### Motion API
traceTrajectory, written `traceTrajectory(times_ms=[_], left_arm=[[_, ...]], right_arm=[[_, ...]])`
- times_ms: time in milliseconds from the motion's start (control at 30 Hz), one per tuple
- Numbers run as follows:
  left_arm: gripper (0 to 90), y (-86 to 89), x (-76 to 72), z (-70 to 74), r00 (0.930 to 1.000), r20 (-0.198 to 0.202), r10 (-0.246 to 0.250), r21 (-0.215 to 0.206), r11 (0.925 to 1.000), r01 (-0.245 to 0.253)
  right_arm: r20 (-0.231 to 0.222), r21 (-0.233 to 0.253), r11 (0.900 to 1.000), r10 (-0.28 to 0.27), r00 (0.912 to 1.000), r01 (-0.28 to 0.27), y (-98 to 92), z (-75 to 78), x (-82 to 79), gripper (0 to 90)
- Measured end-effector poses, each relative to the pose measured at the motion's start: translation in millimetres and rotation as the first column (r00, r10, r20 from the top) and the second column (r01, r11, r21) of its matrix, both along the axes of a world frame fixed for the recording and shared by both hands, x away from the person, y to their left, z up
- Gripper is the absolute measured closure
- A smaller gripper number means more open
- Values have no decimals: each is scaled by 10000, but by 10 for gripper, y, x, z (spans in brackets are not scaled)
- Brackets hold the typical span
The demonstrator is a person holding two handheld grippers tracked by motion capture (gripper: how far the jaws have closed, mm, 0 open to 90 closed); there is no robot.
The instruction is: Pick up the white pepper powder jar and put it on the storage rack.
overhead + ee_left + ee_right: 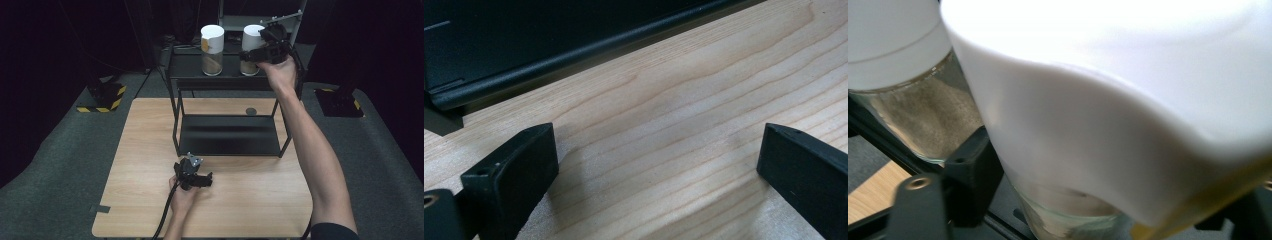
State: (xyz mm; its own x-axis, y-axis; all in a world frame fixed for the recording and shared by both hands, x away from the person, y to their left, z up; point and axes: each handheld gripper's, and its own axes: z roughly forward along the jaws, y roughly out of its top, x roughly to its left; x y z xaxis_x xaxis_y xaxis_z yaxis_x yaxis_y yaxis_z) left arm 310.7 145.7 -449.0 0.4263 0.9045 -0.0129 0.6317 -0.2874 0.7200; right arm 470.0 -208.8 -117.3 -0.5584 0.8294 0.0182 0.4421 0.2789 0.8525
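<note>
A: Right tongs (251, 55) straddle the right jar (250, 50) on the rack's top shelf (190, 67); clamped or not, cannot tell.
B: Risk?
A: Grip sits high, near the white cap. Jar may tip, knocking the left jar (212, 50) just beside.
B: Left tongs (202, 179)?
A: Apart, idle on the worktop (150, 150).

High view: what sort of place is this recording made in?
Probably a staged recording studio or lab: black surrounds, a wooden table on grey carpet, a black metal shelf rack, and hazard-striped stand feet.
</note>
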Motion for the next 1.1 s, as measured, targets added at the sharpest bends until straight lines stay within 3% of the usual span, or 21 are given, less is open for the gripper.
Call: traceTrajectory(times_ms=[200,400,600,800,1100], left_arm=[[31,0,0,1,10000,-2,-4,9,10000,4],[31,0,0,0,10000,1,-6,10,10000,6],[31,0,1,1,10000,0,-8,13,10000,8],[31,0,1,2,10000,9,-19,43,10000,19],[31,0,2,4,10000,1,-26,53,10000,26]], right_arm=[[-23,210,9995,215,9998,-215,-73,4,-28,124],[148,386,9989,274,9995,-279,-168,11,-137,108],[-30,515,9980,357,9994,-355,-290,-17,-153,81],[67,936,9942,527,9986,-531,-405,-57,-212,64],[117,754,9957,530,9985,-537,-455,-65,-330,74]])
